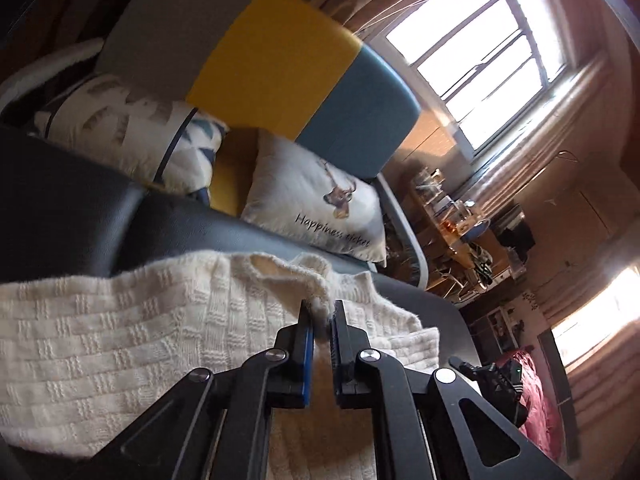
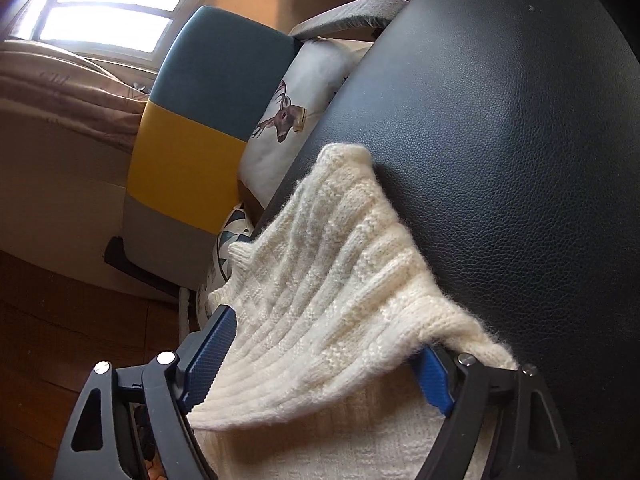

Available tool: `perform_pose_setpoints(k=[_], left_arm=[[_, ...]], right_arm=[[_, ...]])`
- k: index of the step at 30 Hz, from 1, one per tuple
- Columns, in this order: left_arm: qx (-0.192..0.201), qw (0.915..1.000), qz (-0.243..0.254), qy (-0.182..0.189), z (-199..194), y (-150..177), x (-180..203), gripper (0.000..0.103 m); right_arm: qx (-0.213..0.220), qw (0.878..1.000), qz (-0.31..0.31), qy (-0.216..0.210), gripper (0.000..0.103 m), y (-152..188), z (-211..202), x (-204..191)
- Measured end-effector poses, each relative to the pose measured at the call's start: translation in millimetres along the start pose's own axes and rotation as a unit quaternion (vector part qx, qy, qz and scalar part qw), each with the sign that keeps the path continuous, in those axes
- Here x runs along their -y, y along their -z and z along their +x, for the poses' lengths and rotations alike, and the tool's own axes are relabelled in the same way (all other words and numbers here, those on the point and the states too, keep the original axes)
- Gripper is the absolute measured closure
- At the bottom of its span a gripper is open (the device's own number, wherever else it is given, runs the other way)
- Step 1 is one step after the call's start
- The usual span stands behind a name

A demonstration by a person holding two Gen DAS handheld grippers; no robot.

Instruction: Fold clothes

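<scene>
A cream knitted sweater lies spread on a black leather surface. In the left wrist view, my left gripper is shut on a raised fold of the sweater's edge, with fabric pinched between the blue pads. In the right wrist view, a ribbed part of the sweater drapes across my right gripper. That gripper stands open, its blue-padded fingers wide apart on either side of the knit. The black leather surface fills the right of this view.
A sofa back in grey, yellow and blue rises behind the surface. A deer-print pillow and a patterned pillow lean against it. To the right are a cluttered wooden table and a bright window. Wooden floor lies at the left.
</scene>
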State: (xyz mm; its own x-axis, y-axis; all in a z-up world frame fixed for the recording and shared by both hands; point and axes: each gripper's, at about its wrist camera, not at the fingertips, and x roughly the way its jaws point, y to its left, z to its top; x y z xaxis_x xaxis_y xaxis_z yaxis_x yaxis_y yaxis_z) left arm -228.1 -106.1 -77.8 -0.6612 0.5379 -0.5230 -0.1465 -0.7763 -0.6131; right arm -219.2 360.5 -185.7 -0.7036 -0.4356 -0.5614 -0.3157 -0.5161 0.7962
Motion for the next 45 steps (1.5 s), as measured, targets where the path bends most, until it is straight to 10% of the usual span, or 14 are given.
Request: perform_pose_setpoints(k=[5, 16, 21, 28, 37, 45], left_arm=[[-0.086, 0.9923, -0.031, -0.083, 31.8, 30.8, -45.7, 0.096], [-0.097, 0.9835, -0.091, -0.122, -0.4, 41.6, -72.8, 0.093], [-0.06, 0.9919, -0.064, -0.092, -13.9, 18.6, -28.9, 0.088], [-0.143, 0.9842, 0.057, -0.087, 84.8, 32.4, 69.7, 0.088], [-0.187, 0.9496, 0.25, -0.03, 187.6, 31.2, 188.1, 0.082], [-0.267, 0.9104, 0.315, 0.023, 278.9, 31.3, 231.9, 0.072]], right_arm=[[-0.008, 1.0, -0.004, 0.0, 0.021, 2.0, 0.2, -0.1], [-0.024, 0.998, 0.048, -0.046, 0.021, -4.4, -4.9, 15.1], [-0.002, 0.985, 0.137, -0.104, 0.021, -4.3, -20.3, 32.4], [0.008, 0.982, 0.168, -0.092, 0.027, 2.2, -26.8, 49.0], [-0.008, 0.997, -0.077, -0.011, 0.026, -4.1, -78.8, 1.9], [-0.031, 0.944, -0.322, 0.059, 0.026, 9.4, -46.8, -42.7]])
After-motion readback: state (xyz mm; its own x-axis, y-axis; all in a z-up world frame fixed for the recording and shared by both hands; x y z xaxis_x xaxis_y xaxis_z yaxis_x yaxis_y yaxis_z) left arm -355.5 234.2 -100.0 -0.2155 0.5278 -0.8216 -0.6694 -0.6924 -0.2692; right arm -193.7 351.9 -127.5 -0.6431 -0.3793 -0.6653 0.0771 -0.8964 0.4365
